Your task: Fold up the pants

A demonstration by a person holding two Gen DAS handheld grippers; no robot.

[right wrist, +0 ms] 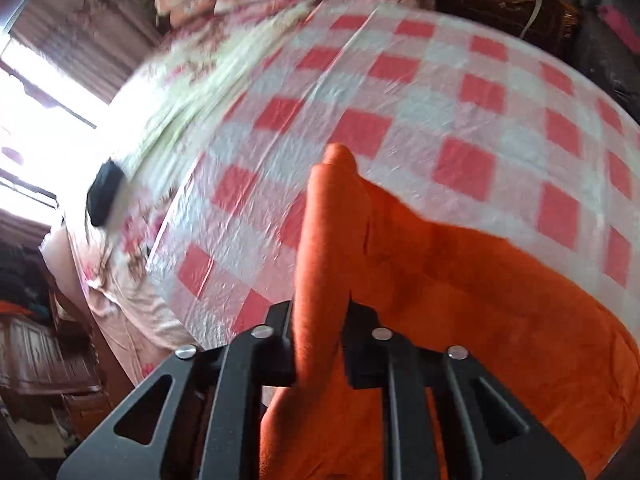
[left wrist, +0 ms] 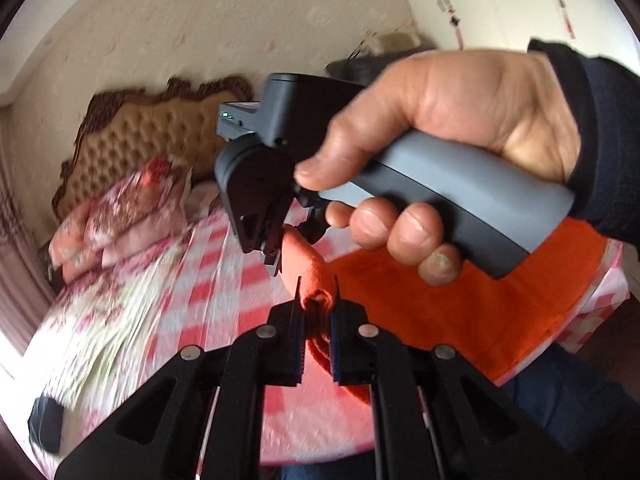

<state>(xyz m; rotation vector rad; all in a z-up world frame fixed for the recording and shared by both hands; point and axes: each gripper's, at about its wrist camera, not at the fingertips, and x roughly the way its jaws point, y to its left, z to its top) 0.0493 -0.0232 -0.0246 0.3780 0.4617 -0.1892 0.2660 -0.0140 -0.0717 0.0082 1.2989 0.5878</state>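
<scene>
The orange pants (left wrist: pixel 440 300) lie partly on the bed's checked sheet (left wrist: pixel 240 280), with one edge lifted off it. My left gripper (left wrist: pixel 317 304) is shut on a bunched fold of that orange cloth, low in the left wrist view. Just beyond it a hand (left wrist: pixel 440 140) in a dark sleeve holds the right gripper (left wrist: pixel 286 246), whose fingers pinch the same raised edge. In the right wrist view the right gripper (right wrist: pixel 320 320) is shut on a tall ridge of the pants (right wrist: pixel 460 280), which rises between its fingers and spreads away to the right over the sheet (right wrist: pixel 400 92).
Folded floral quilts (left wrist: pixel 120 208) are piled against the tufted headboard (left wrist: pixel 152 128). A small black object (right wrist: pixel 106 194) sits at the bed's left edge, near a bright window (right wrist: pixel 36 128). The person's blue-clad legs (left wrist: pixel 560 400) stand at the near edge of the bed.
</scene>
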